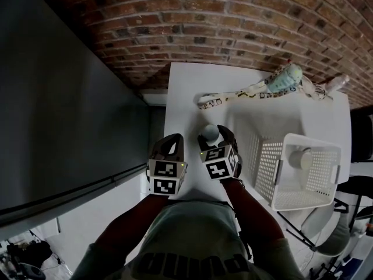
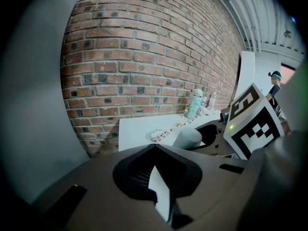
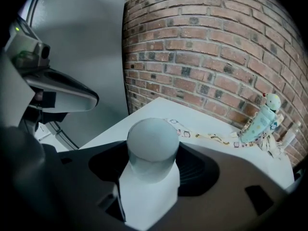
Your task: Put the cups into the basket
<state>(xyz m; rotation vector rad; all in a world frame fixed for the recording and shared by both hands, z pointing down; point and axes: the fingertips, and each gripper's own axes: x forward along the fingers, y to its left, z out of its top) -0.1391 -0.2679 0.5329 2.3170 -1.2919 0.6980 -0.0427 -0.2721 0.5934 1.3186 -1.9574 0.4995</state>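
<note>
Finds a white desk [image 1: 186,92] set against a brick wall [image 1: 204,28]. Records one pale cup [image 3: 150,150] near the desk's front edge, closed flat end up, between the fingers of the right gripper [image 1: 211,134]. Reads this cup as resting on the desk surface. Notes those fingers spread wide, one to each side of the cup and close to its wall. Sees a thin strip of desk between the cup and the finger at the left of the right gripper view, so logs no firm press.

Locates the left gripper [image 1: 173,137] just beside the right one, at the desk's left front edge. Notes its fingers drawn together at the tips, with nothing held and only a sliver of desk showing behind the tips.

Locates a white perforated basket [image 1: 268,168] on the right part of the desk, near the right gripper. Counts a second cup [image 1: 301,158] already inside it, toward its far side. Cannot tell from the head view whether that one stands upright or lies over.

Records a patterned lanyard [image 1: 233,97] lying across the far part of the desk. Traces it to a pale green bottle [image 1: 285,77] close to the wall.
</note>
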